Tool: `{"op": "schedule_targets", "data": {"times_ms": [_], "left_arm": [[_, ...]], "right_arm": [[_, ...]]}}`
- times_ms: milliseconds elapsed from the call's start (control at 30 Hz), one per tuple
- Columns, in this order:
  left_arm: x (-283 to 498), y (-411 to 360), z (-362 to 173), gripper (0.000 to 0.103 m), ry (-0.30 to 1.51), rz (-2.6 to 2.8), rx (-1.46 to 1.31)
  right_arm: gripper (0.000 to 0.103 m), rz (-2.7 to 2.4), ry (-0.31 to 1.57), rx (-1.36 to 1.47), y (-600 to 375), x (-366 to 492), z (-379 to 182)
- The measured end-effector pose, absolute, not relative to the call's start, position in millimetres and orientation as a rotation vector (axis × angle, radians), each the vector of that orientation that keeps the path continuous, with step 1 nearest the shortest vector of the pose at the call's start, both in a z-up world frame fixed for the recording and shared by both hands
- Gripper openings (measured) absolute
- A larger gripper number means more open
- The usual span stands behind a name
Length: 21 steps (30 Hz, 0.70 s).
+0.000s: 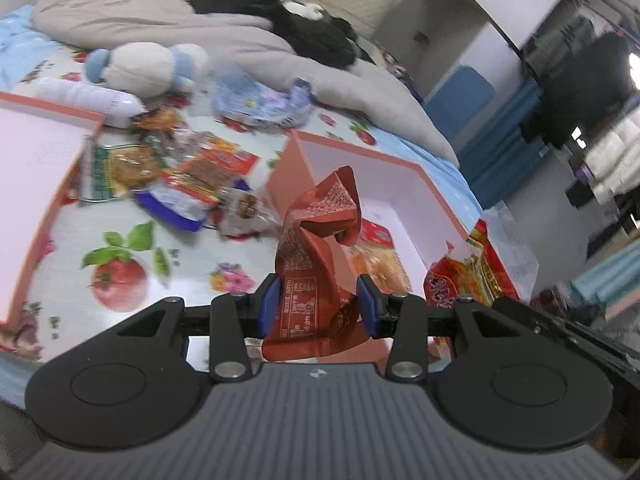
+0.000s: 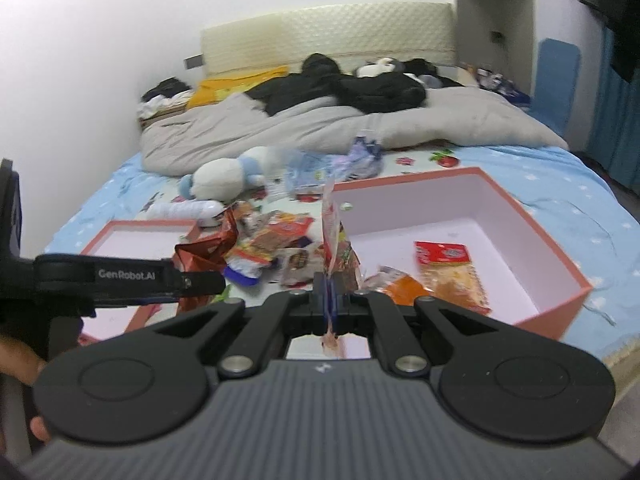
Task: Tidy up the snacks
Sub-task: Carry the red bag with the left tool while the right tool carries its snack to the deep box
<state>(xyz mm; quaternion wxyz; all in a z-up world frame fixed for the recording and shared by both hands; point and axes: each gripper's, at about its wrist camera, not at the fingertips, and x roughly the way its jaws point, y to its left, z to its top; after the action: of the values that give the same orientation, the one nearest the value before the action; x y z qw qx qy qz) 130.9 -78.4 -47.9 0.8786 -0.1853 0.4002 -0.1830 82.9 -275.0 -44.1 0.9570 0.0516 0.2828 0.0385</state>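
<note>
My left gripper (image 1: 318, 306) is shut on a crumpled reddish-brown snack packet (image 1: 320, 236), held up just left of an open pink box (image 1: 404, 184); that packet also shows in the right wrist view (image 2: 204, 250). My right gripper (image 2: 332, 294) is shut on a thin red-and-white snack packet (image 2: 334, 236), held edge-on at the near left rim of the same pink box (image 2: 552, 268). An orange cracker pack (image 2: 452, 272) lies inside the box. A pile of loose snack packets (image 1: 188, 172) lies on the bed between the box and its lid (image 1: 48, 184).
A white and blue plush toy (image 1: 148, 66) and a white bottle (image 1: 92, 98) lie behind the pile. A grey quilt (image 2: 320, 124) with black clothes covers the far bed. A red noodle packet (image 1: 468, 272) lies by the box's right side. The bed edge drops off on the right.
</note>
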Motion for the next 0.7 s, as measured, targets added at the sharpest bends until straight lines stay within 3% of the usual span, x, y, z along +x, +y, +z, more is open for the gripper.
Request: {"op": "schedule_targets", "data": {"times_ms": [700], "left_arm": [[217.4, -184.0, -60.0, 0.047, 0.937, -0.528, -0.263]], "right_arm": [[0.005, -0.054, 0.595, 0.223, -351.8, 139.2, -58.1]]}}
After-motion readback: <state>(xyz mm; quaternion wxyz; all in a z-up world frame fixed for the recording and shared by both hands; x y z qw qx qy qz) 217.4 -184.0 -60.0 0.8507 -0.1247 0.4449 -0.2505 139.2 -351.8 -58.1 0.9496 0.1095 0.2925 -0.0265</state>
